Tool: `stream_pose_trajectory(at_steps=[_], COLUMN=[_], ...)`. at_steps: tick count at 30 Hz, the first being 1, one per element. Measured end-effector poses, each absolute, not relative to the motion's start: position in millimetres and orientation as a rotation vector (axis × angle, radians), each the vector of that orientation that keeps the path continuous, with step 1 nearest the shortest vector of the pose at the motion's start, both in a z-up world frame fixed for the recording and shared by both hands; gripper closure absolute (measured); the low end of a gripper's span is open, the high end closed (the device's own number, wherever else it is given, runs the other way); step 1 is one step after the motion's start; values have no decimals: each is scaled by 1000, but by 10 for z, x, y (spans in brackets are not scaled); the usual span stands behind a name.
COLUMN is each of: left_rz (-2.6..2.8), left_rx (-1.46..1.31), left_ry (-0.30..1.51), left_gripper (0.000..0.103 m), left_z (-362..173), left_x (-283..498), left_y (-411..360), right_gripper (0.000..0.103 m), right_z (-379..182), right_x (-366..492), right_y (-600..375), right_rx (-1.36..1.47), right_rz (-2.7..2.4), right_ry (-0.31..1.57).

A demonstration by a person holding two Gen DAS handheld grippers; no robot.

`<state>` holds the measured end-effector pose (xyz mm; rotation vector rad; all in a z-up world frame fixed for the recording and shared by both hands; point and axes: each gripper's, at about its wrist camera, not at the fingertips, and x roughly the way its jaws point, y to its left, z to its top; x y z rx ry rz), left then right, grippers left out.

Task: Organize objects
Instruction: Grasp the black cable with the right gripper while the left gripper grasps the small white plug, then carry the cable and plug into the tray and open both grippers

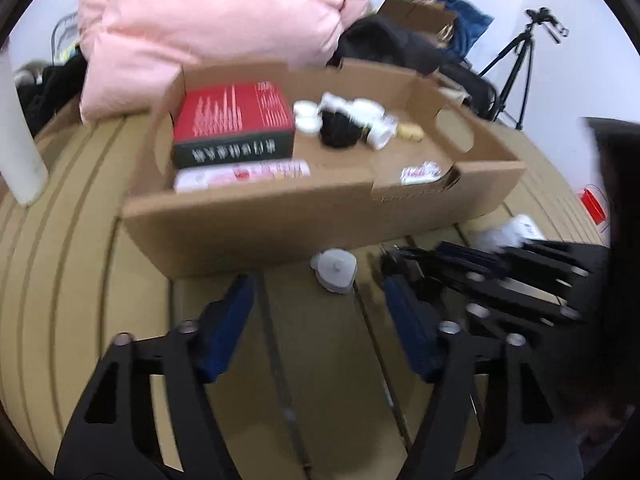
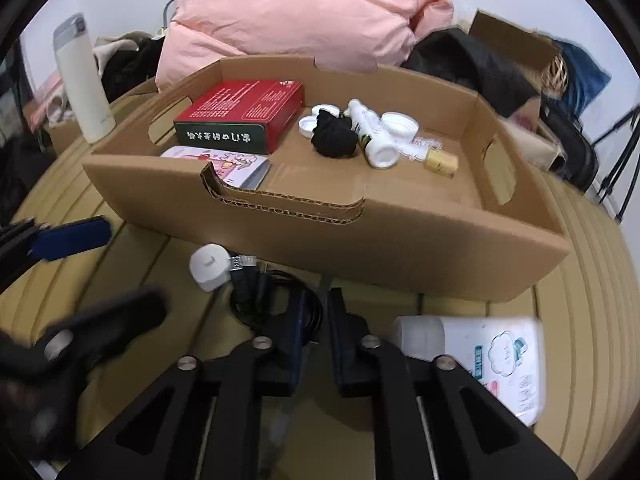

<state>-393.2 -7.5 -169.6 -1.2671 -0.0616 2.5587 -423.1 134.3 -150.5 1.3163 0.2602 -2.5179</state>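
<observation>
A white charger plug [image 1: 334,270] [image 2: 210,266] lies on the tan slatted surface in front of the cardboard tray [image 1: 280,220] [image 2: 400,248]. Its black cable [image 2: 276,300] is coiled beside it. My left gripper [image 1: 318,282] stands open just short of the plug, which its blue pads do not touch. In the right wrist view my right gripper [image 2: 317,298] is shut on a loop of the cable. It shows blurred at the right of the left wrist view [image 1: 404,260]. The tray holds a red book [image 2: 244,114], a white booklet [image 2: 224,164], a black cloth [image 2: 334,136] and a white bottle [image 2: 372,136].
A white wipes pack [image 2: 480,360] lies right of my right gripper. A white flask [image 2: 82,80] stands at the tray's left. A pink duvet [image 2: 288,12], dark clothes and a box are piled behind the tray. A tripod [image 1: 516,60] stands at the far right.
</observation>
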Motion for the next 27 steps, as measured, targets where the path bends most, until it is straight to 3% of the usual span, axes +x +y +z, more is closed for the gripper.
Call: stream_pose_trajectory(at_steps=[3,5,6,9,16,23,27], left_rz=[2571,2613,2624,2600,2612,2629,2555], left_rx=[-1279,-1285,-1295,-1314,-1276,-1156,-1151], left_ry=[-104,-127,-133,-167,-260,-203,-200], left_gripper=[52,64,79,88,89,89,89], left_z=[-1786,-1811,-1817,-1806,-1436,-643,-552], left_x=[-3988,-4044,-4075,-4068,-3511,-1973,-1317], left_y=[-32,4,27,84,12,-18,68], right_gripper=[95,96,96,96,96,96,96], right_z=[-1441,-1372,-1335,-1237,-893,-313,-216], right_x=[-4126,-4017,-3936,-3756,-3377,-2370,-1683], right_y=[1511,1619,1685,1850,2018,2213,2311], right_rx=[1327,1315,1305,1313,1267,1173,1190], right_rz=[-2504,-2525,-2535,-2543,-2577,-2607,-2592], right_ry=[171,142,134,95,87,159,138])
